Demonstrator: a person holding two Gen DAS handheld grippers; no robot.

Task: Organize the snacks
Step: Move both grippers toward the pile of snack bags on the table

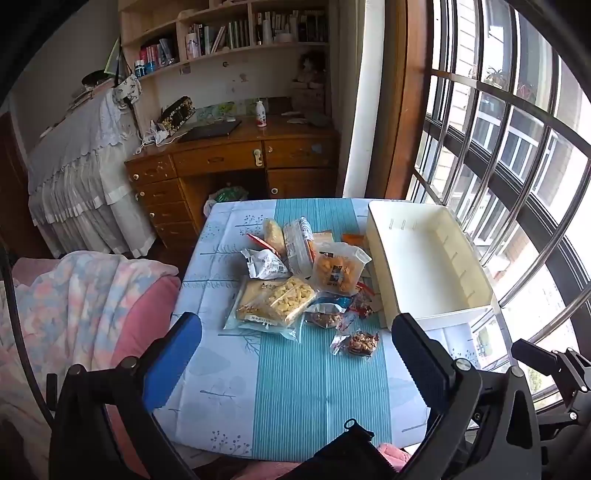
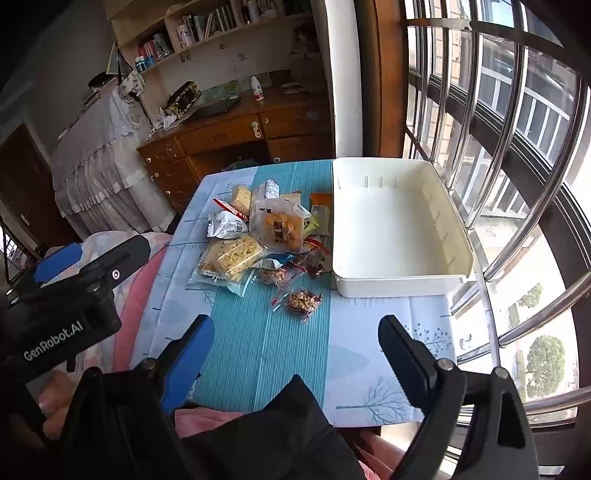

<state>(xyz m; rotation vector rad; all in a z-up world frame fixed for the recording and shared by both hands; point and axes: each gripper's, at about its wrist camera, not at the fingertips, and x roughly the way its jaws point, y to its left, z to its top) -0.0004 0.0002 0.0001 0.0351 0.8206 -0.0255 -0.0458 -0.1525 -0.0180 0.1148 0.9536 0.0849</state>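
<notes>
On the table, snack packets lie beside a white bin, both the left gripper and the right gripper spread wide, empty.

We see daylight pouring through a barred window on the right, a wooden desk with drawers against the far wall under bookshelves, and a white frilled cloth draped over furniture at left.

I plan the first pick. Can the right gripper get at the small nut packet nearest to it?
Probably yes. The right gripper has its jaws open and empty, and the small nut packet lies alone on bare tablecloth, apart from the snack pile.
</notes>
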